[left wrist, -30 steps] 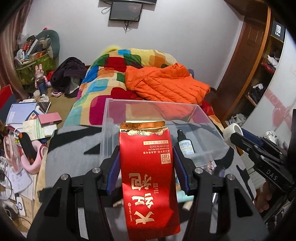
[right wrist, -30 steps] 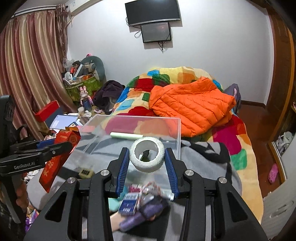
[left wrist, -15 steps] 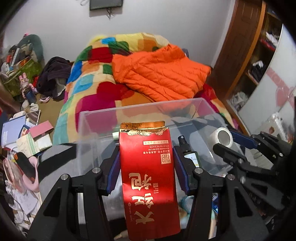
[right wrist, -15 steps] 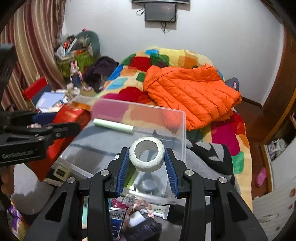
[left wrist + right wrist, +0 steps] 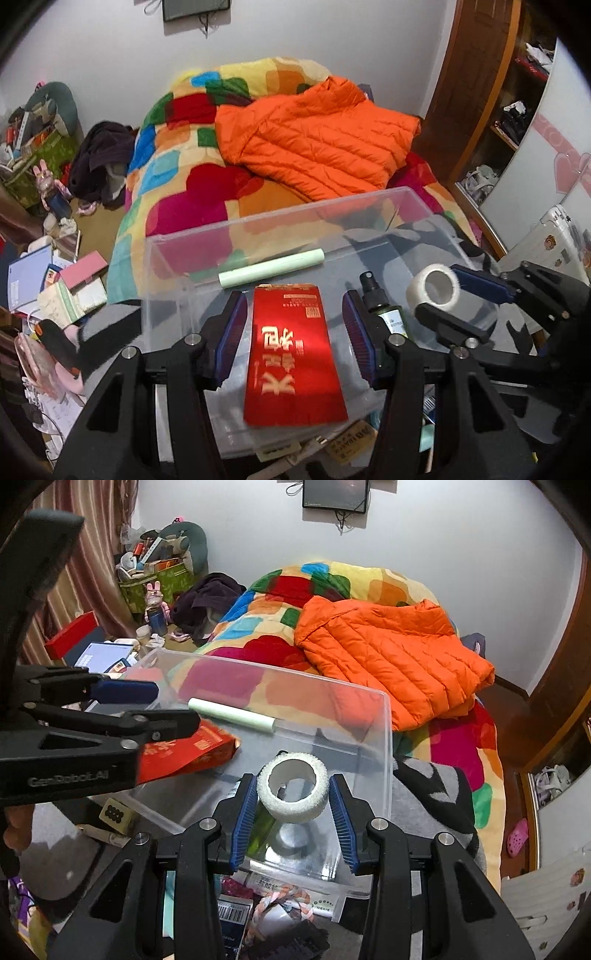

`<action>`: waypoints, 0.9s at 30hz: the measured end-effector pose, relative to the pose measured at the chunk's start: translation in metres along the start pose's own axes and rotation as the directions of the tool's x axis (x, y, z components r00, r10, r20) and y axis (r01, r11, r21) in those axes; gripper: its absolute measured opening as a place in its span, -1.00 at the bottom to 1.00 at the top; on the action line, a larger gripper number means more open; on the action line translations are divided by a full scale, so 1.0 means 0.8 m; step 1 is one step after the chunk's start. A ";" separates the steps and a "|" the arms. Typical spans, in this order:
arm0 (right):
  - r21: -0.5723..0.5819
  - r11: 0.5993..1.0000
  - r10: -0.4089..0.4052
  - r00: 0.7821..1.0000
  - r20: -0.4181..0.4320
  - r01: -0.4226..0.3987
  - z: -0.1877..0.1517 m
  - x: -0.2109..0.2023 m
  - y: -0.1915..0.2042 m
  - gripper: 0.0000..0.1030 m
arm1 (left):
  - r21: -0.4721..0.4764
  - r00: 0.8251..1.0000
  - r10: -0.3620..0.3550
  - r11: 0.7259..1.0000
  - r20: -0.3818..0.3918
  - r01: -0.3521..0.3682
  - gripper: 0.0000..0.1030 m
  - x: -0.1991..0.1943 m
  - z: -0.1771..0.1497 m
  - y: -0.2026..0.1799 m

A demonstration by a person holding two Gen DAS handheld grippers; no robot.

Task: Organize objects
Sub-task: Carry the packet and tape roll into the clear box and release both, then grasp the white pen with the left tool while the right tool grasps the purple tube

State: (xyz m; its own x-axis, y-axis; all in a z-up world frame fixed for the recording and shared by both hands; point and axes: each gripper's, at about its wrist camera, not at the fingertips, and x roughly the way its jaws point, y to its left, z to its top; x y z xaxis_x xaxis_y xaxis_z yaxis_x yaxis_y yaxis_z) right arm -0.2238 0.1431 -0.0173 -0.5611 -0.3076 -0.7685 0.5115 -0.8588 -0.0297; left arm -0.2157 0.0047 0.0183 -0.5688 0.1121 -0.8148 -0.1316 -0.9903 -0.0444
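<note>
Left claw (image 5: 294,328): spread wide; red packet (image 5: 294,354), clamped a second ago, now lies loose in the clear bin (image 5: 280,218); judged delivered. Right claw (image 5: 293,805): still pinching the white tape roll (image 5: 293,792) above the bin; its drop comes next. Beyond, inside: spray bottle (image 5: 384,306), green tube (image 5: 271,272).

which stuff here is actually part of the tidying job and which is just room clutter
In the job: clear bin; red packet, just let go by the open left gripper; tape roll in the right gripper; spray bottle; green tube.

Lying about: orange jacket; patchwork blanket; books.
</note>
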 end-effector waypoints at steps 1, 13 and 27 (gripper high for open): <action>-0.001 1.000 0.003 1.000 0.003 -0.003 0.000 -0.002 0.001 -0.29 | 0.001 1.000 0.000 1.000 0.010 0.000 0.04 -0.007 -0.001 0.000; 0.023 1.000 -0.002 0.993 0.118 -0.001 -0.017 -0.075 0.001 0.17 | -0.025 0.988 -0.003 1.000 0.155 0.007 0.30 -0.108 -0.049 0.020; 0.218 0.976 0.022 1.000 0.008 -0.023 -0.096 -0.064 -0.024 0.21 | -0.060 0.998 -0.014 0.998 -0.056 0.010 0.30 -0.043 -0.163 0.047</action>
State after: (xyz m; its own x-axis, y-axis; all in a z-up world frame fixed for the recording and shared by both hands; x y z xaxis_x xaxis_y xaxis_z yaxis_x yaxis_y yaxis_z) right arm -0.1553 0.2067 -0.0263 -0.5548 -0.3296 -0.7639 0.3698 -0.9202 0.1284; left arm -0.0950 -0.0474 -0.0308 -0.5205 0.1207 -0.8453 -0.0888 -0.9922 -0.0871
